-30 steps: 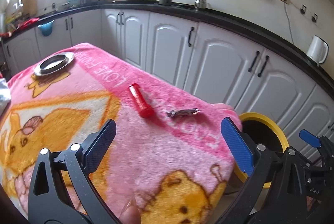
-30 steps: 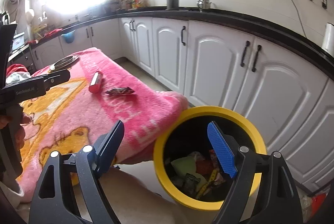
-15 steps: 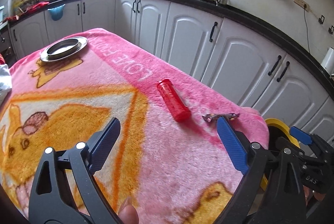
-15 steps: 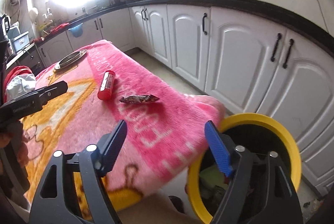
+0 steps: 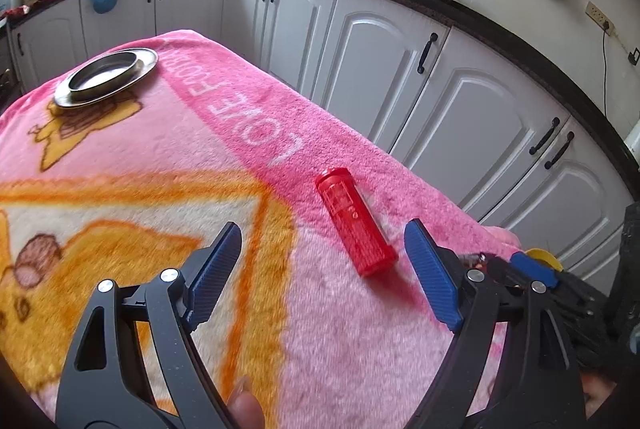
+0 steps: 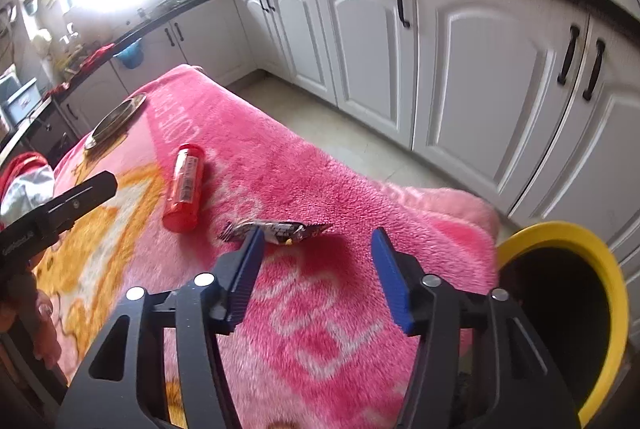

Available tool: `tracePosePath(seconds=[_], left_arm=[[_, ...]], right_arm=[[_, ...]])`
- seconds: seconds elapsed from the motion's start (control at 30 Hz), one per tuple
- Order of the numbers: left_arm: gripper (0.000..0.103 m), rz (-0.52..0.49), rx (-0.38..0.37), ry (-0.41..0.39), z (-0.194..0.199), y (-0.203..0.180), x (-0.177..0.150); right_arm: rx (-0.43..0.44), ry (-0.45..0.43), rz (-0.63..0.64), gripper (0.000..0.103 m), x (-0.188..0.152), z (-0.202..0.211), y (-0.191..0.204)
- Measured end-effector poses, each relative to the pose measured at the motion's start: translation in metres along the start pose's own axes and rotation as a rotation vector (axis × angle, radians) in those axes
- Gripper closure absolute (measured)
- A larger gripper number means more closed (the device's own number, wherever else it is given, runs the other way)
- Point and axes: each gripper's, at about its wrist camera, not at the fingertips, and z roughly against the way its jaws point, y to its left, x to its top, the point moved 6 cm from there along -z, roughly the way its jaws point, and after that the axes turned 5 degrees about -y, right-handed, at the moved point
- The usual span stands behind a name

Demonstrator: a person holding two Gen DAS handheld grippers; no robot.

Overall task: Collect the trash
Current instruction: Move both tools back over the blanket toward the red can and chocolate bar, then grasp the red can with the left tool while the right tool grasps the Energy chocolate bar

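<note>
Left gripper [image 5: 320, 265]: I have carried it from the surface's near corner in over the blanket. Its jaws have just been narrowing but stand apart and empty. The red tube [image 5: 354, 221] lies ahead of the tips, toward the right finger, not yet between the pads.

Right gripper [image 6: 316, 271]: a second ago it hung over the yellow bin [image 6: 560, 233]; I have swung it across to the blanket. Its jaws have just been closing yet remain parted, gripping nothing.

Snack wrapper [image 6: 276, 229]: flat on the pink blanket [image 6: 304, 169] near the edge above the bin. The right gripper's left fingertip overlaps its near end in the right wrist view; I cannot tell whether they touch.

Red tube, position: lying on its side, just beside the wrapper and farther from the bin.

Bin: on the floor beside the surface, close under the blanket's hanging corner; mouth open, interior dark from here.

Steel plate [image 5: 106, 77]: at the blanket's far corner, well apart from both pieces of trash; I judge it is not trash.

Meaning for the task: both grippers are now lined up, one per item, so I judge two pickups are about to begin. Neither piece is lifted yet.

Next requirement: the wrapper is thin, so the right tips must go low; the tube may roll.
</note>
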Motion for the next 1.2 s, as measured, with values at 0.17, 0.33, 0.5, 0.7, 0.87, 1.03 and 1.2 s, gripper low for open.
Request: tracePosePath(seconds=[0.17, 0.33, 0.5, 0.7, 0.87, 1.03, 1.2], left_arm=[[0.031, 0.004, -0.007, 0.03, -0.021, -0.004, 0.006], [0.038, 0.026, -0.032, 0.074, -0.044, -0.009, 0.008], [0.046, 0.051, -0.05, 0.113, -0.061, -0.013, 0.004], [0.065, 0.07, -0.065, 0.15, -0.074, -0.014, -0.003], [0.07, 0.063, -0.07, 0.156, -0.078, -0.018, -0.008], [0.072, 0.042, -0.082, 0.162, -0.075, -0.02, -0.012], [0.074, 0.032, -0.109, 0.168, -0.067, -0.019, -0.02]], right_arm=[[0.025, 0.039, -0.044, 0.064, -0.001, -0.018, -0.003], [0.064, 0.045, -0.064, 0.072, 0.0, -0.026, -0.001], [0.083, 0.047, -0.047, 0.083, 0.0, -0.03, 0.002], [0.085, 0.04, -0.004, 0.089, -0.006, -0.03, 0.003], [0.077, 0.03, 0.047, 0.095, -0.014, -0.025, 0.007], [0.083, 0.029, 0.06, 0.101, -0.021, -0.02, 0.007], [0.099, 0.023, 0.055, 0.102, -0.027, -0.012, 0.005]])
